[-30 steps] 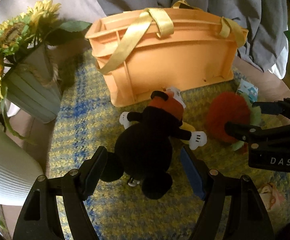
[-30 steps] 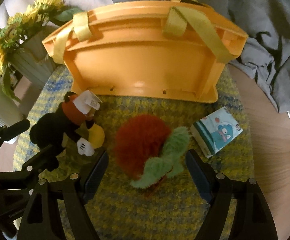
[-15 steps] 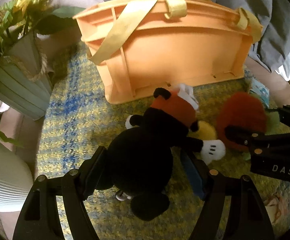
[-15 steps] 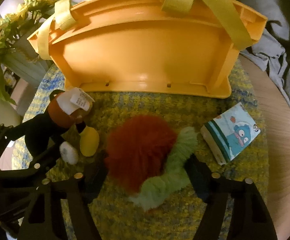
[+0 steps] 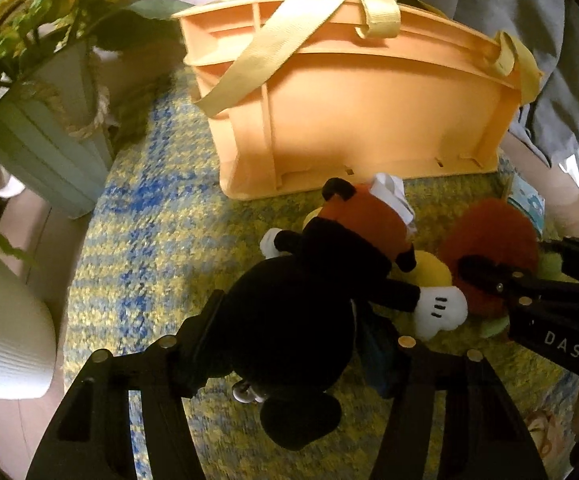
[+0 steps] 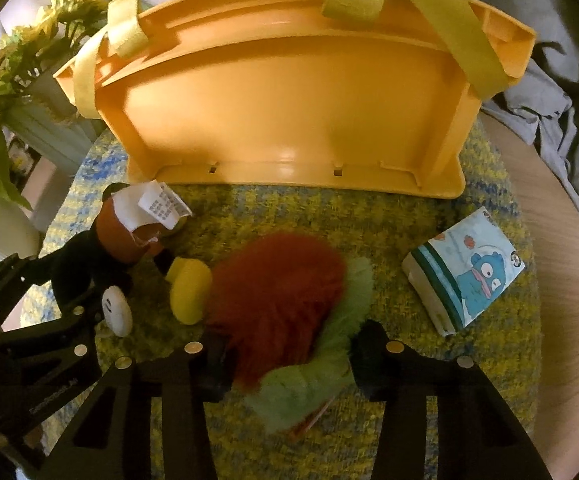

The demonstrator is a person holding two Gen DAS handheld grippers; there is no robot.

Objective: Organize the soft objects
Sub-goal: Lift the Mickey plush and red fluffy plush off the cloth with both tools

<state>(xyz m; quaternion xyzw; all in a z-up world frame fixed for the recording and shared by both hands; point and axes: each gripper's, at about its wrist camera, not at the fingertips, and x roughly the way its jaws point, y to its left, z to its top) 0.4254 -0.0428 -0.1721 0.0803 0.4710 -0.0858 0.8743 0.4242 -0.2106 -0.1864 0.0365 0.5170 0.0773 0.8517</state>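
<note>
on the yellow and blue woven mat (image 6: 329,216), just in front of the orange basket (image 6: 297,112), lay the two soft toys side by side. the left gripper (image 5: 289,344) straddled the black mouse plush (image 5: 297,320); its jaws were closing, both pads seemingly against the dark body, though black on black made the contact hard to judge. the right gripper (image 6: 285,360) had the red and green fuzzy plush (image 6: 281,304) between its jaws, which were closing too, the pads sunk into the fur on either side. only the right wrist view showed the small tissue pack (image 6: 465,272) with a blue cartoon figure whole, lying apart to the right of the fuzzy plush; the left view cut it to a sliver. only the left wrist view showed the white ribbed object (image 5: 5,340) at its left edge and more of the sunflower pot (image 5: 45,148). the basket stood upright with its yellow straps (image 5: 285,36) draped over the rim; its inside was hidden from both cameras, so its contents could not be told. grey cloth (image 6: 549,40) lay behind it. the mouse plush's face was turned away.
</note>
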